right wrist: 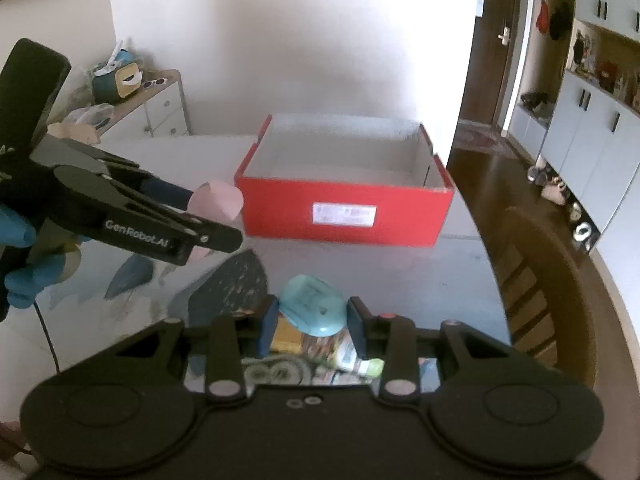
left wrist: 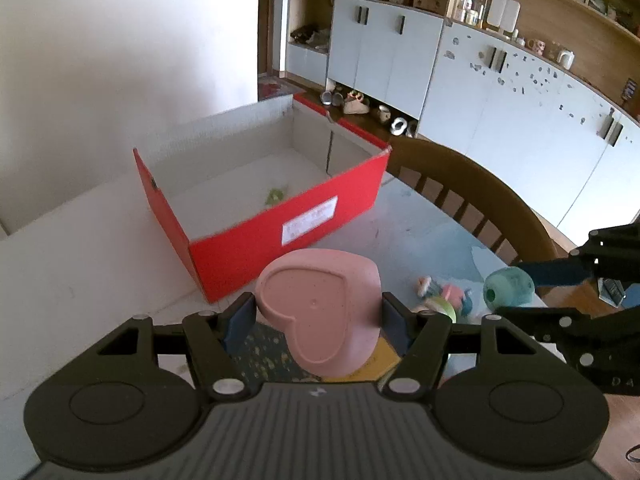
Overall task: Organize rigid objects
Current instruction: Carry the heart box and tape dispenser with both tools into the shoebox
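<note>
Pink heart dish (left wrist: 320,312): rigid, light, smooth; clamped across its sides in left tongs (left wrist: 318,314), near red box (left wrist: 280,240). Right tongs (right wrist: 312,320) clamp teal piece (right wrist: 312,312).

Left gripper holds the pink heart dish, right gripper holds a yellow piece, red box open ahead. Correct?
Not quite: the piece in the right gripper is teal, not yellow, as the right wrist view shows. The left gripper does hold the pink heart dish, and the red box stands open ahead.
</note>
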`<state>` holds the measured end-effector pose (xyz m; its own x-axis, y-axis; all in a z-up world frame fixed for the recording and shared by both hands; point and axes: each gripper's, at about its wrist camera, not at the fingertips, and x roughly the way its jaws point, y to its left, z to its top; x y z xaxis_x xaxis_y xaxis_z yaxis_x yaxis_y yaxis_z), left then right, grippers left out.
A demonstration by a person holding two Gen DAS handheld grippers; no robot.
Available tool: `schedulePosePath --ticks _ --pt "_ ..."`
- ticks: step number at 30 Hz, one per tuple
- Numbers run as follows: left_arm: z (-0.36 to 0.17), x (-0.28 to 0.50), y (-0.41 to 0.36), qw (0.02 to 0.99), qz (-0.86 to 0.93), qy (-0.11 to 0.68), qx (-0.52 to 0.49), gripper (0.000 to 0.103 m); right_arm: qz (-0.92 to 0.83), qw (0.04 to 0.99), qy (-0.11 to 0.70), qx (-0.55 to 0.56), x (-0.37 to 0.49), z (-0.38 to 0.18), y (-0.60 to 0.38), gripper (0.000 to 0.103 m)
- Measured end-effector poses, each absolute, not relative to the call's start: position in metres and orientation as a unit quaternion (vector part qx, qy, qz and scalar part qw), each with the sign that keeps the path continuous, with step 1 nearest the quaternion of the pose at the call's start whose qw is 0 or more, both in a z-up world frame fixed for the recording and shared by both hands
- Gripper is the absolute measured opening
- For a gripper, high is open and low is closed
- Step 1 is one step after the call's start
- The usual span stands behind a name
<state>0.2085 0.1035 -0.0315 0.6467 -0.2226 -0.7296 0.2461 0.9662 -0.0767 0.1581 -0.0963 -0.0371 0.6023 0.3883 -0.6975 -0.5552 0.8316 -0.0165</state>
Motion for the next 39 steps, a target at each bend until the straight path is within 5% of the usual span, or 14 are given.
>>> schedulePosePath --ticks 39 --pt "-0.032 0.395 0.097 0.904 -0.053 0.419 0.064 0.067 0.266 0.888 0.347 -0.14 0.35 -0.037 -0.07 0.036"
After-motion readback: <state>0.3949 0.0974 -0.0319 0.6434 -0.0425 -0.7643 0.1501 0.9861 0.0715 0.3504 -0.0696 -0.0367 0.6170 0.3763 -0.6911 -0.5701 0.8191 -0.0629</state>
